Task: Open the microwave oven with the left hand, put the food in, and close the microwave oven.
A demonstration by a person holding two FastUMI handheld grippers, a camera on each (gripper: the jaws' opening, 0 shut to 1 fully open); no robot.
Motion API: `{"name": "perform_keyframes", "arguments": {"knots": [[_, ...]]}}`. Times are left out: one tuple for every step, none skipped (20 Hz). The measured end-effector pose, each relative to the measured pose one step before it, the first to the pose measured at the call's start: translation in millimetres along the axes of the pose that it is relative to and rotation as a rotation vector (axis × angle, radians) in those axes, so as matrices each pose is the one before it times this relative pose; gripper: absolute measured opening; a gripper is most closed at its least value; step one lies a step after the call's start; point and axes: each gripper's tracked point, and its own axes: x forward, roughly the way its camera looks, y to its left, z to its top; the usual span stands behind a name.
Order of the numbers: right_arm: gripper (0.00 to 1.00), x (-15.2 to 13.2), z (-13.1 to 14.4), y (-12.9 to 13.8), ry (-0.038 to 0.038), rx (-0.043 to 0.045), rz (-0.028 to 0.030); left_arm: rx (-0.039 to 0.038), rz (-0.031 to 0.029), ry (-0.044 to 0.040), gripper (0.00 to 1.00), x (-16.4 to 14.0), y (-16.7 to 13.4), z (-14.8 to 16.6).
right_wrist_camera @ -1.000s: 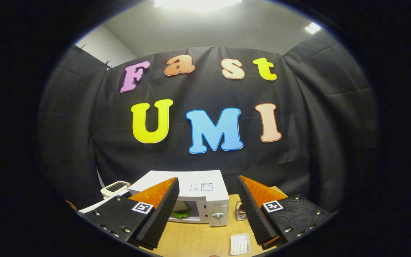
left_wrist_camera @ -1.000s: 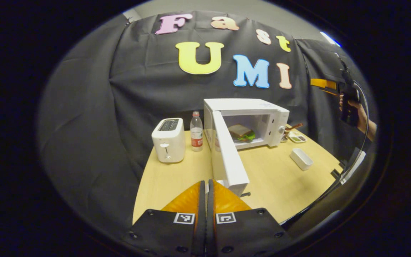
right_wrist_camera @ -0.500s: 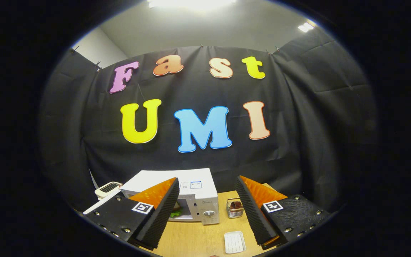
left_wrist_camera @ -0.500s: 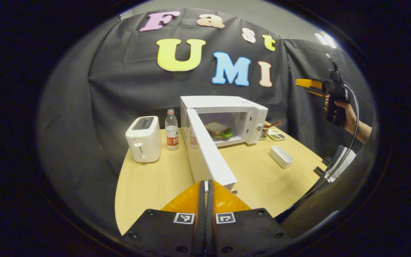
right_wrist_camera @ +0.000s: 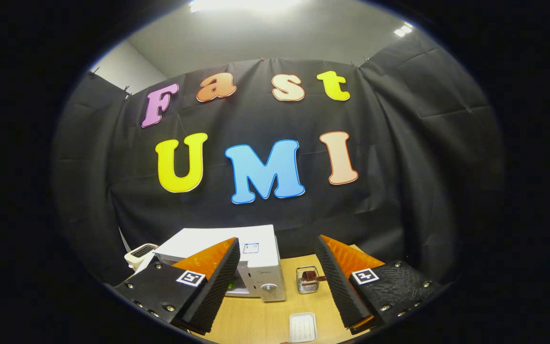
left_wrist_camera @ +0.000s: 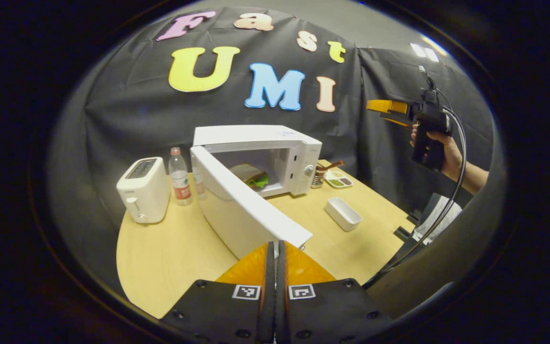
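Note:
A white microwave (left_wrist_camera: 299,148) stands on the wooden table (left_wrist_camera: 170,253) with its door (left_wrist_camera: 244,210) swung open toward me. Inside lies a sandwich (left_wrist_camera: 252,175) with green lettuce. My left gripper (left_wrist_camera: 275,248) is shut with nothing between its fingers, its tips right at the door's free outer edge. In the right gripper view, my right gripper (right_wrist_camera: 277,260) stands open and empty, high above the table, with the microwave (right_wrist_camera: 260,267) below it. The left gripper view also shows that right gripper (left_wrist_camera: 389,107) held up by a hand (left_wrist_camera: 439,148) at the far right.
A white toaster (left_wrist_camera: 143,188) and a water bottle (left_wrist_camera: 179,177) stand left of the microwave. A small white rectangular dish (left_wrist_camera: 343,213), a metal basket (left_wrist_camera: 319,177) and a small tray (left_wrist_camera: 338,179) lie to its right. The dish (right_wrist_camera: 302,327) and basket (right_wrist_camera: 307,280) sit below the right gripper.
My left gripper has swung round, so the door now shows more of its broad face and the microwave sits further left in view. The right gripper drifted slightly; it stays open.

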Motion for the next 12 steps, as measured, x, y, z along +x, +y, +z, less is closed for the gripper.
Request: {"name": "perform_keyframes", "arguments": {"knots": [[0.96, 1.61, 0.23, -5.77, 0.00169, 0.00302, 0.00086, 0.00835, -0.01146, 0.00501, 0.07, 8.94, -7.26, 3.4], [0.96, 1.68, 0.93, -4.97, 0.00001, 0.00517, 0.00052, 0.00767, -0.00966, 0.00046, 0.08, 6.33, -6.97, 3.0], [0.96, 2.44, -0.64, -5.52, 0.00083, 0.0039, -0.0024, 0.00492, -0.00883, -0.00134, 0.07, 7.42, -6.81, 4.96], [0.96, 1.66, -0.11, -5.31, -0.00039, 0.00551, -0.0024, 0.00313, -0.00871, -0.00175, 0.07, 9.69, -5.58, 3.49], [0.96, -0.41, 0.38, -4.05, 0.00042, 0.00559, 0.00041, 0.00276, -0.01017, -0.00265, 0.07, 8.62, -6.19, 6.16], [0.96, 2.28, -0.63, -4.14, 0.00037, 0.00236, -0.00084, 0.00212, -0.00934, -0.00083, 0.07, 8.67, -5.76, 3.44], [0.96, 1.72, -0.37, -4.64, 0.00158, -0.00006, -0.00185, 0.00453, -0.00705, 0.00177, 0.07, 9.11, -5.25, 3.7], [0.96, 0.37, 0.75, -4.11, -0.00025, 0.00022, -0.00085, 0.00448, -0.0063, 0.00003, 0.08, 7.93, -3.82, 4.2], [0.96, 1.37, 0.85, -4.09, -0.00047, -0.00136, -0.00189, 0.00318, -0.00044, -0.00181, 0.09, 8.64, -1.38, 4.19], [0.96, 1.49, 0.23, -3.4, -0.00035, -0.00134, -0.0022, 0.00067, 0.00195, -0.00285, 0.07, 7.17, -0.23, 3.09], [0.96, 1.25, 2.16, -2.53, -0.004, -0.00378, -0.00076, -0.00496, -0.00298, -0.00579, 0.07, 7.59, -1.57, 3.96], [0.96, 2.26, 0.99, -2.53, -0.00494, -0.00609, -0.00268, -0.00626, -0.00232, -0.0037, 0.07, 7.73, -0.85, 3.8]]}}
